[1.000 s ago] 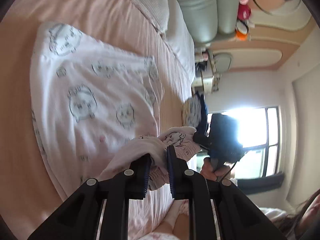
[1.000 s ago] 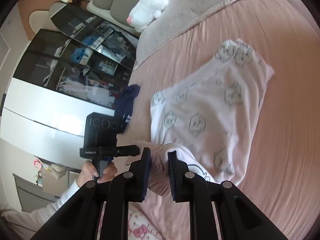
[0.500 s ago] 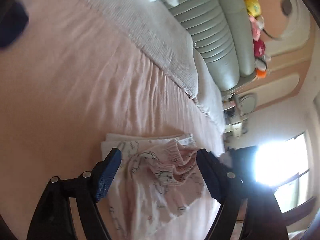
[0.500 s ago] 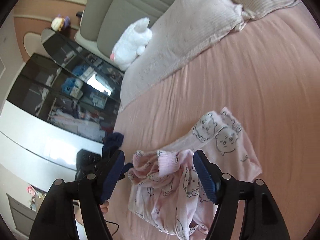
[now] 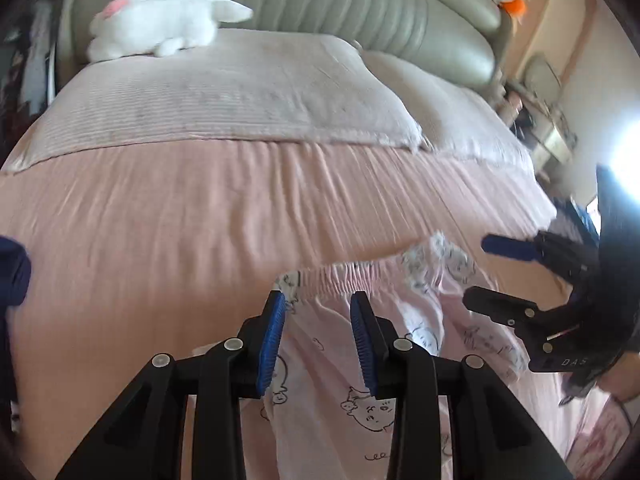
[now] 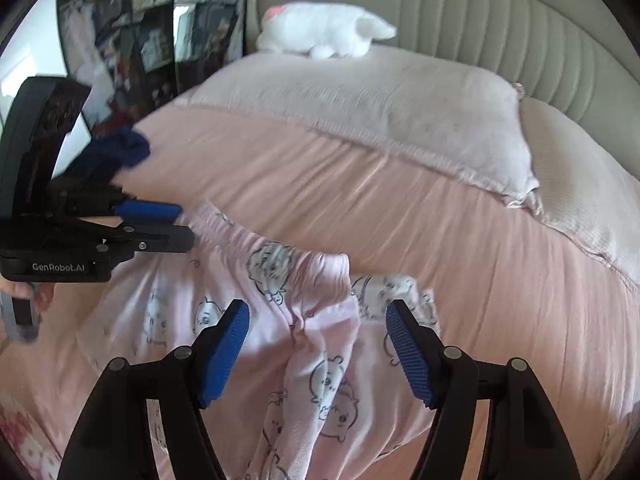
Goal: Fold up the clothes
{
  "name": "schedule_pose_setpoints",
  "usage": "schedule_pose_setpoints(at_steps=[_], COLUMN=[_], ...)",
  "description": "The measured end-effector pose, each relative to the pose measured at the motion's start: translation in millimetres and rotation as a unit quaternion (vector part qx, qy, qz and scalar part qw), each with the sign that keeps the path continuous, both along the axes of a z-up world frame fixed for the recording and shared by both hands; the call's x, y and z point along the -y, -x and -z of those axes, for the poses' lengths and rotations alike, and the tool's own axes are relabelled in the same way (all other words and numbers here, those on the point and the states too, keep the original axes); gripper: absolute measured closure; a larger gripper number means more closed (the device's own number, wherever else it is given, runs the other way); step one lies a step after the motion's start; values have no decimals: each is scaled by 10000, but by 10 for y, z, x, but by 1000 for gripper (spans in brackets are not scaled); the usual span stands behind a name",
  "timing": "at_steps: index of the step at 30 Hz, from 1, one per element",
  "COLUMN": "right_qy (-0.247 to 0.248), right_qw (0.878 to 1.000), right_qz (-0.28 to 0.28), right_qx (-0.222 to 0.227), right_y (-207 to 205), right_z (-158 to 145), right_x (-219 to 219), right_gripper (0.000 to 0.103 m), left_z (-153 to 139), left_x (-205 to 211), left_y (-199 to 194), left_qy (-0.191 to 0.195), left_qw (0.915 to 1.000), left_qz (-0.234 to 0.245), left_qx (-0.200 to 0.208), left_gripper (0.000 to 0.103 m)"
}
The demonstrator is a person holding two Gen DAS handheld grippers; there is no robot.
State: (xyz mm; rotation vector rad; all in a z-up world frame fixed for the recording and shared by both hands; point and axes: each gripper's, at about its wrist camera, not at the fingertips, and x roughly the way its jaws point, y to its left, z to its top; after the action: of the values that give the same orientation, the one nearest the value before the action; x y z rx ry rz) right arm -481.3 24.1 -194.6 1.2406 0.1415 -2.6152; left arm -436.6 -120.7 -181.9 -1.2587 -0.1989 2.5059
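Note:
Pink pajama pants (image 5: 360,360) with cartoon animal prints lie on the pink bed sheet (image 5: 160,220), elastic waistband toward the pillows. They also show in the right wrist view (image 6: 280,320). My left gripper (image 5: 318,304) is open and empty, its blue pads hovering over the waistband's left part. My right gripper (image 6: 316,320) is wide open and empty above the waistband's right part and a fold in the fabric. Each gripper shows in the other's view: the right one (image 5: 488,276), the left one (image 6: 176,226).
Two pale pillows (image 5: 224,92) and a white plush toy (image 5: 168,28) lie at the bed's head by a padded headboard (image 5: 360,4). A dark blue garment (image 6: 116,156) lies at the bed's left side. A mirrored wardrobe (image 6: 140,40) stands on the left.
Both grippers were shut on the bunched pants a second ago. They let go, and the pants now lie spread on the bed. Both views swung toward the headboard.

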Motion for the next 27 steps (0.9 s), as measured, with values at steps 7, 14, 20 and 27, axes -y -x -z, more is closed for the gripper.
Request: schedule_pose_setpoints(at_steps=[7,14,20,27], right_qy=[212,192,12,1079], right_qw=[9936,9901,9919,9820], right_qz=[-584,-634,-651,-925], right_qx=[941,1236,1093,1246], right_y=[-340,-819,-723,-680], right_z=[53,332,551,510], right_x=[-152,-211,-142,-215], right_gripper=[32,32,32,32], left_z=[213,419,372,427], left_x=[93,-112,-175,-186], left_y=[-631,-1043,-1090,-1023], left_qy=[594,957,1358,1022], left_qw=[9881,9784,9778,9822], left_qz=[1268,1738,1513,1518], left_qx=[630,590,514,430], left_gripper=[72,72,71,79])
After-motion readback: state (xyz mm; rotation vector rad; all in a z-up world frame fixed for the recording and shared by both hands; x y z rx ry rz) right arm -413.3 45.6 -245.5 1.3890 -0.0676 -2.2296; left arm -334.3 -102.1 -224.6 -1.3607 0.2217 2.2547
